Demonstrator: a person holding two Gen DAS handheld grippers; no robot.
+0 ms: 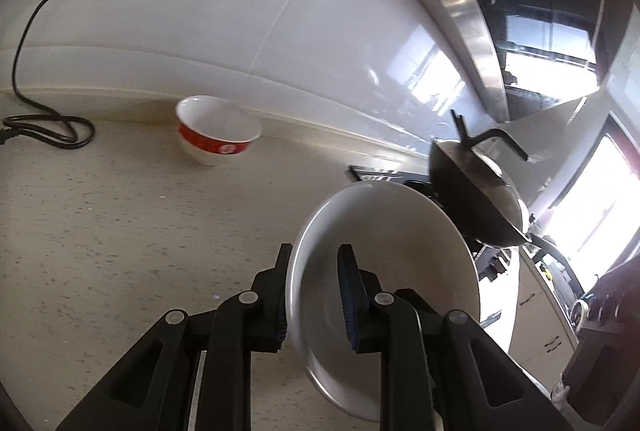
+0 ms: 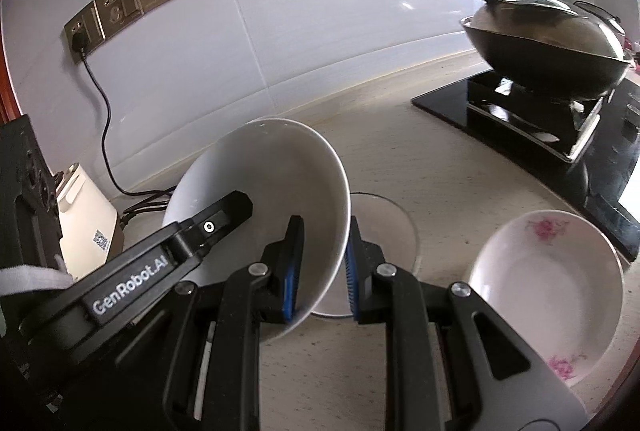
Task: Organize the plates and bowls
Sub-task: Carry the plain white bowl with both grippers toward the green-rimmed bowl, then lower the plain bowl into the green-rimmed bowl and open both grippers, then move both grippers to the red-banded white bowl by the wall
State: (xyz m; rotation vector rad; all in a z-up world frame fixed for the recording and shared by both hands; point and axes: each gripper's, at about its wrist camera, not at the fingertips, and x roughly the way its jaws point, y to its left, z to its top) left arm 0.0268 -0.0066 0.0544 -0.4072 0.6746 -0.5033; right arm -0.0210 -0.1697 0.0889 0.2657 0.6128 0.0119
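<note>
The plain white bowl [image 2: 256,191], smooth glazed ceramic with a deep round wall, hung tilted above the countertop [image 2: 420,159], carried from both sides: the right gripper [image 2: 322,267] pinched its rim, one blue ribbed pad inside and one outside, and the left gripper [image 1: 314,291] nipped the opposite edge likewise. Under it lay a clear glass disc [image 2: 384,223]. A floral dish [image 2: 552,291] sat near, a red-banded bowl [image 1: 218,135] by the glossy white tiled wall [image 1: 200,11]. The speckled beige stone ran to a black hob bearing a lidded wok [image 2: 548,47].
</note>
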